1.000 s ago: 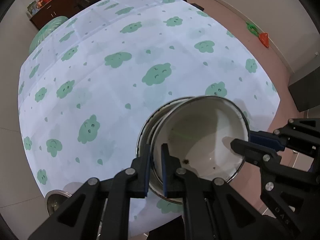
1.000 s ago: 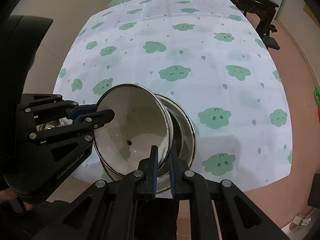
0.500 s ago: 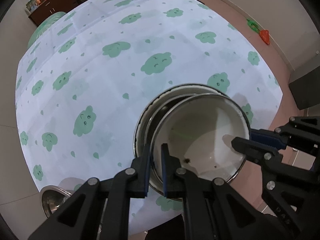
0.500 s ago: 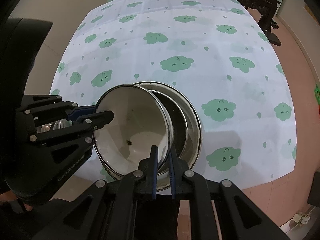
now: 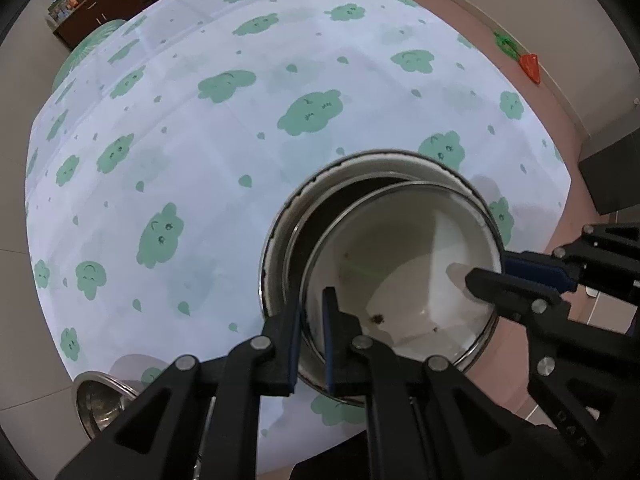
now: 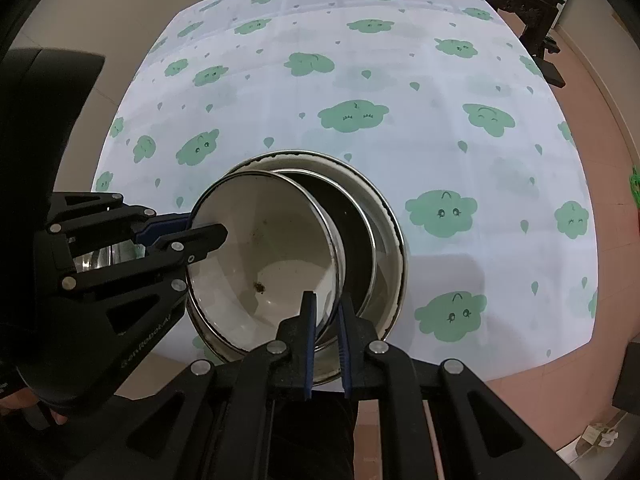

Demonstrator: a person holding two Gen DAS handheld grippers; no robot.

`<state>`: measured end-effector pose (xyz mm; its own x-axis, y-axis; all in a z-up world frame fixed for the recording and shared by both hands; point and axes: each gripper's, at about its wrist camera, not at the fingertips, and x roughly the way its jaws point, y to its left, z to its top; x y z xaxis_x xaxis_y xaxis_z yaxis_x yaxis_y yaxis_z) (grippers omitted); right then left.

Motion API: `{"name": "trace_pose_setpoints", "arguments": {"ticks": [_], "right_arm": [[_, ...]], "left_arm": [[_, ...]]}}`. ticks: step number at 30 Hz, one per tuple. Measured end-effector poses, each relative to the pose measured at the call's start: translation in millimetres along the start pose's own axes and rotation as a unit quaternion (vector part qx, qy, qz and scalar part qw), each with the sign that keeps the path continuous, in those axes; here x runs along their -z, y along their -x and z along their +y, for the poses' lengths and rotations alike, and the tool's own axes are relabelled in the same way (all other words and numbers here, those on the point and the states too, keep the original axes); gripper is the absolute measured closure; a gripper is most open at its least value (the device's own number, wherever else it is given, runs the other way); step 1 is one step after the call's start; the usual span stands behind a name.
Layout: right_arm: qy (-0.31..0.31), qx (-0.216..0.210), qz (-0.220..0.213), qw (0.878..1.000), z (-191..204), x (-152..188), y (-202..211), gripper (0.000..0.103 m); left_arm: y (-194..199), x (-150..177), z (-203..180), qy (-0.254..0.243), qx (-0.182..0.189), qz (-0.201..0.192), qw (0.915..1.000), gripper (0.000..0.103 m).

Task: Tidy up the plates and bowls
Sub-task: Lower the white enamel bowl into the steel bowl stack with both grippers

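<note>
- "GenRobot.AI" is printed in pale letters on the black body of the left gripper (image 6: 208, 240), seen in the right wrist view.
- "DAS" stands on the right gripper (image 5: 486, 280).

soft even indoor light, sharp focus, strong fisheye bending and dark corners

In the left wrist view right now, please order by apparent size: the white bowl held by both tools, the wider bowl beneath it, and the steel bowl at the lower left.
1. Wider bowl, largest.
2. White bowl; it is nearer the camera, so this gap is uncertain.
3. Steel bowl, smallest, partly hidden.
</note>
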<state>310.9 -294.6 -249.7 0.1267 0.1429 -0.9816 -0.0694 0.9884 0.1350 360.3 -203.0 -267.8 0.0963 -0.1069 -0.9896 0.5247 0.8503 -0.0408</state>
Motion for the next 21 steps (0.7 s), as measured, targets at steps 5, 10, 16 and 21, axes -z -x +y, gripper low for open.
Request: {"name": "trace_pose_setpoints", "arguments": {"ticks": [5,10,16,21], "right_arm": [[0.0,-0.001,0.007,1.0,-1.2,0.1,-3.2,0.092],[0.003,-0.002,0.013,1.0,-1.5,1.2,-7.8,0.092],[0.001,-0.004,0.016,1.0,-3.3,4.8,-13.4,0.092],[0.0,-0.004,0.018,1.0,-4.1,6.1,-15.7,0.092]], "left_arm": [[-4.0,1.6,-2.3,-0.002,-0.001,0.006,1.0,0.097],[-11.4,4.5,-3.6,-0.004,0.0,0.013,0.9999,0.097],[-15.5,5.8,-5.8,-0.004,-0.001,0.017,0.9998,0.097],[-17.4,4.9,-8.0,-0.006,0.0,0.018,0.9998,0.097]]}}
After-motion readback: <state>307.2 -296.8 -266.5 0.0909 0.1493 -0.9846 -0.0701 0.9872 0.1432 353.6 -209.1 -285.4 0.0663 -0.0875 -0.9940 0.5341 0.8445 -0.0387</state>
